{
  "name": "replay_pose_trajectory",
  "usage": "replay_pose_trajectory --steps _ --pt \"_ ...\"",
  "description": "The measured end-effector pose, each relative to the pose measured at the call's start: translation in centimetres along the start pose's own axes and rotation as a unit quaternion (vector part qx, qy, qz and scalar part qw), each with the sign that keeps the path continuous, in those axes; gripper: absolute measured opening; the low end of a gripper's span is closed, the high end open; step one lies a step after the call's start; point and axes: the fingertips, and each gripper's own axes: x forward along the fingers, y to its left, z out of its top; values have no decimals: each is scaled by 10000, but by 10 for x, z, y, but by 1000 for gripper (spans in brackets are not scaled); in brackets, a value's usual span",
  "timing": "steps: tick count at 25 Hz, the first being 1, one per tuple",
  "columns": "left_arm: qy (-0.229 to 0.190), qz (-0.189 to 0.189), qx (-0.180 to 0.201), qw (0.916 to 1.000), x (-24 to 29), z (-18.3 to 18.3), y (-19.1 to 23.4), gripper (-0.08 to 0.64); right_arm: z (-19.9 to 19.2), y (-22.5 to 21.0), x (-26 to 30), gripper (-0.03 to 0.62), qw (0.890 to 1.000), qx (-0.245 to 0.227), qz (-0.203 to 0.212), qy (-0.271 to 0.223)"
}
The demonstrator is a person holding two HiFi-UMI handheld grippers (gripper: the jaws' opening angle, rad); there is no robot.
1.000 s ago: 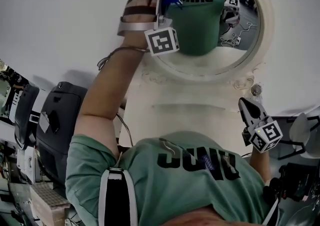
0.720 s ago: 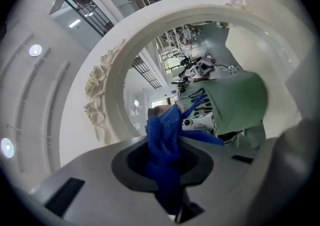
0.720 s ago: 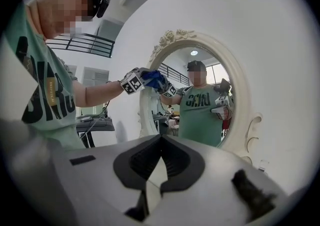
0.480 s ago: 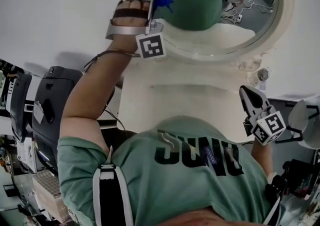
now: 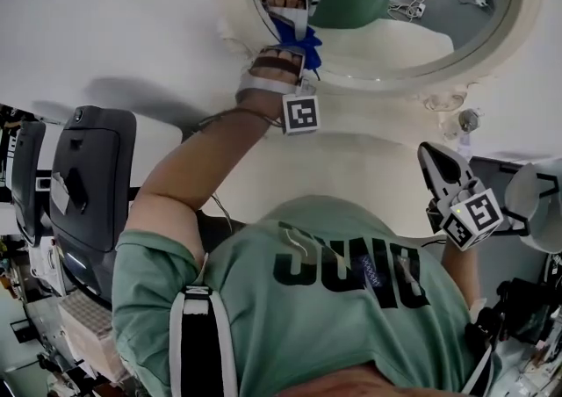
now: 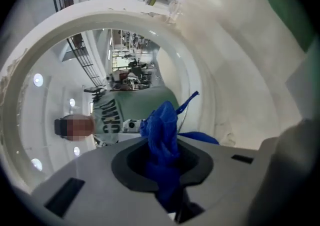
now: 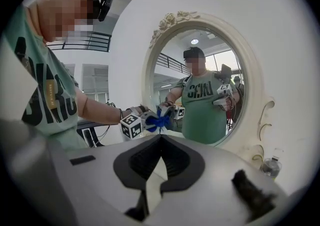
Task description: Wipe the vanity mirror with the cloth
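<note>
The oval vanity mirror [image 5: 421,0] in its cream carved frame [image 5: 230,0] fills the top of the head view. My left gripper [image 5: 291,46] is shut on a bunched blue cloth [image 5: 307,42] and holds it at the glass's lower-left edge, beside the frame. In the left gripper view the cloth [image 6: 162,132] sticks out between the jaws toward the mirror [image 6: 75,85]. My right gripper [image 5: 432,156] hangs low at the right, away from the glass, shut with nothing in it. The right gripper view shows the mirror [image 7: 200,85], the cloth [image 7: 159,120] and the shut right gripper [image 7: 160,139].
The white vanity top [image 5: 351,167] lies under the mirror. A small clear bottle [image 5: 468,120] stands by the frame's lower right. Black cases [image 5: 92,184] stand at the left. A white round object [image 5: 536,202] sits at the right edge.
My left gripper has carried the cloth from the upper left of the glass down to its lower-left edge. The right gripper has stayed put.
</note>
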Motion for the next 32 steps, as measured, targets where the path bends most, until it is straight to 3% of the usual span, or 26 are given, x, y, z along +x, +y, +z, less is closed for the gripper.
replay_pose_trajectory --steps 4,8,12,18,21,23,26,29,32 --pt "-173 -952 65 9953 18 59 -50 71 -7 -2 3 5 9999 102 -46 64" --pt "-166 -1481 387 9881 27 106 -70 69 -10 -5 1 5 9996 199 -147 105" --pt "-106 -1887 558 9804 28 128 -78 69 -13 -6 -5 5 9993 283 -245 87" --pt "-628 -2156 -205 9743 28 146 -75 69 -6 1 -7 5 9995 185 -242 18" --pt "-1068 -2305 -923 9628 17 148 -63 75 3 8 -8 5 9997 9 -218 -53" --pt "-1366 -1955 -1513 9593 0 135 -25 76 10 11 -12 5 9996 -76 -236 -116" --pt "-1596 -767 -2311 9567 -35 85 73 77 14 12 -20 5 9993 -139 -280 -204" --pt "-1441 407 -2990 9424 -70 15 168 77 16 16 -26 5 9991 -164 -298 -252" --pt "-1109 1379 -3366 9249 -96 -44 237 77 21 18 -30 5 9990 -203 -282 -288"
